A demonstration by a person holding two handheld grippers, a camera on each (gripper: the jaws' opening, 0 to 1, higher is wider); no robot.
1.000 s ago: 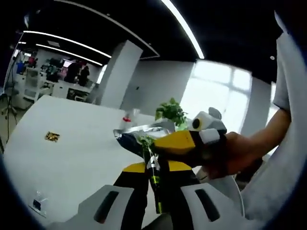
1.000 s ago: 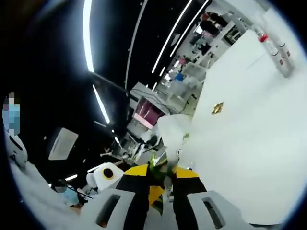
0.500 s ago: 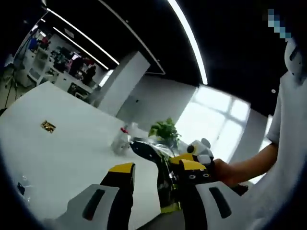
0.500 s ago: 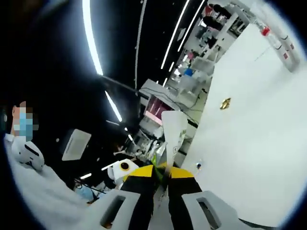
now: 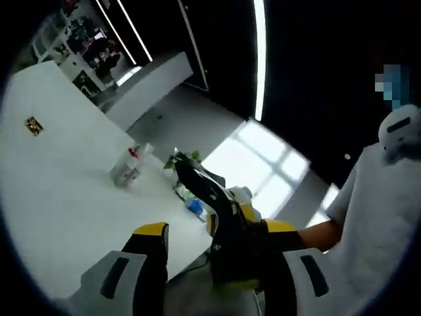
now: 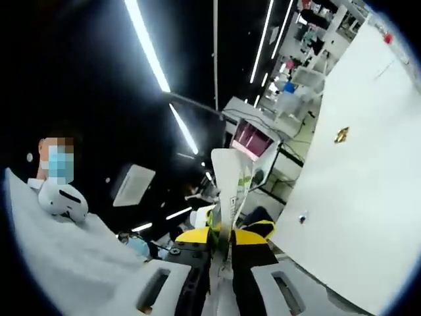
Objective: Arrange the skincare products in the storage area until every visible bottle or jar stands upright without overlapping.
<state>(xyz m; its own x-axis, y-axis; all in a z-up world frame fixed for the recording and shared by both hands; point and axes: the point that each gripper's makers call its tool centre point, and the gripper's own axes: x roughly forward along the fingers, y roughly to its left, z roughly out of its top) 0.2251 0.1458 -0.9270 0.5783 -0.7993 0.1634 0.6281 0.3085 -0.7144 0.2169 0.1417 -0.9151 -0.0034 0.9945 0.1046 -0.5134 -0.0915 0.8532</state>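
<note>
A flat skincare sachet is held up in the air, well above the white table (image 5: 59,191). In the left gripper view the sachet (image 5: 210,197) shows its dark side and rises between my left gripper's (image 5: 207,237) jaws, which stand wide apart; it lies close to the right-hand jaw. My right gripper (image 5: 263,227) comes in from the right with a hand behind it and pinches the sachet's lower part. In the right gripper view the sachet (image 6: 230,178) shows its white, green-printed side, and my right gripper (image 6: 222,238) is shut on its bottom edge.
On the table stand a clear bottle with a red cap (image 5: 128,164), a small blue item (image 5: 196,209) and a green plant (image 5: 184,158). A small gold item (image 5: 33,124) lies far off on the table (image 6: 368,191), also seen as a gold item (image 6: 341,135). A person in white stands close.
My left gripper, shut on the sachet a second ago, has opened and its jaws now stand apart. My right gripper keeps hold of the sachet. Both views have tilted upward.
</note>
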